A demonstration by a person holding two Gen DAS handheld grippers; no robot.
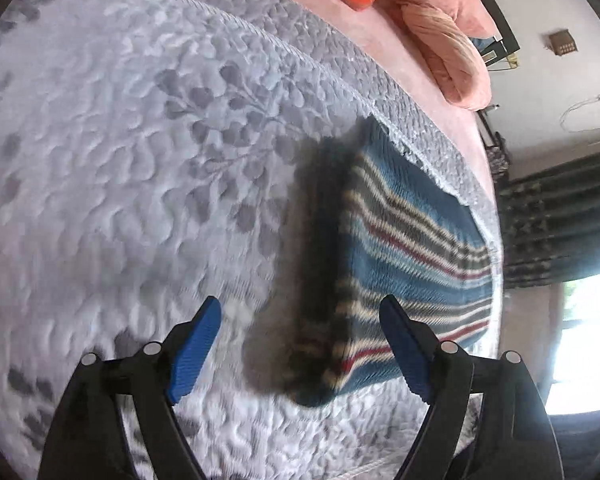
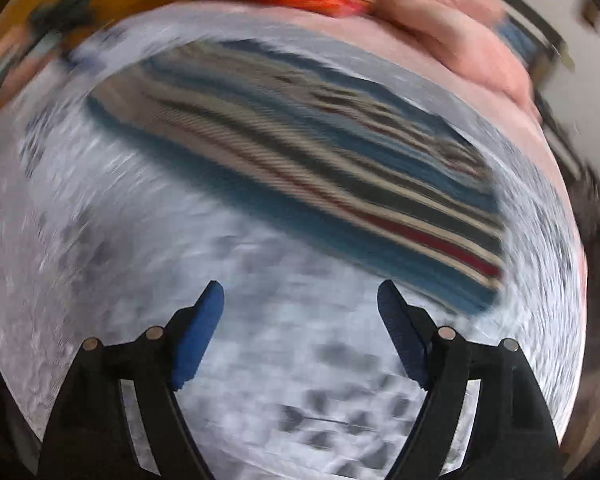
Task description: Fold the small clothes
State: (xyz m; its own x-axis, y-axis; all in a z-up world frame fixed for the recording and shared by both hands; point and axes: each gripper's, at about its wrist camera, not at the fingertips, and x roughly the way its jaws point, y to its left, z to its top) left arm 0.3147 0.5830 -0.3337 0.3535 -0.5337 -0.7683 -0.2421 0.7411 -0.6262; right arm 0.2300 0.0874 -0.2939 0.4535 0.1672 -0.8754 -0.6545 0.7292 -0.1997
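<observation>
A folded striped garment is seen lying near the grey mat's far edge. Left gripper and right gripper are spread wide, empty. A window appears only in the left view.

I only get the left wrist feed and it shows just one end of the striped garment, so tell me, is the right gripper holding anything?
Observer: No. The right gripper has its jaws open and empty, over the grey quilt.
Operator: Is it touching the garment?
Observer: No, the striped garment lies ahead of it, apart from the fingertips.
Operator: Can you see the whole garment there?
Observer: Its full length shows, lying flat across the quilt, though the view is motion-blurred.
</observation>
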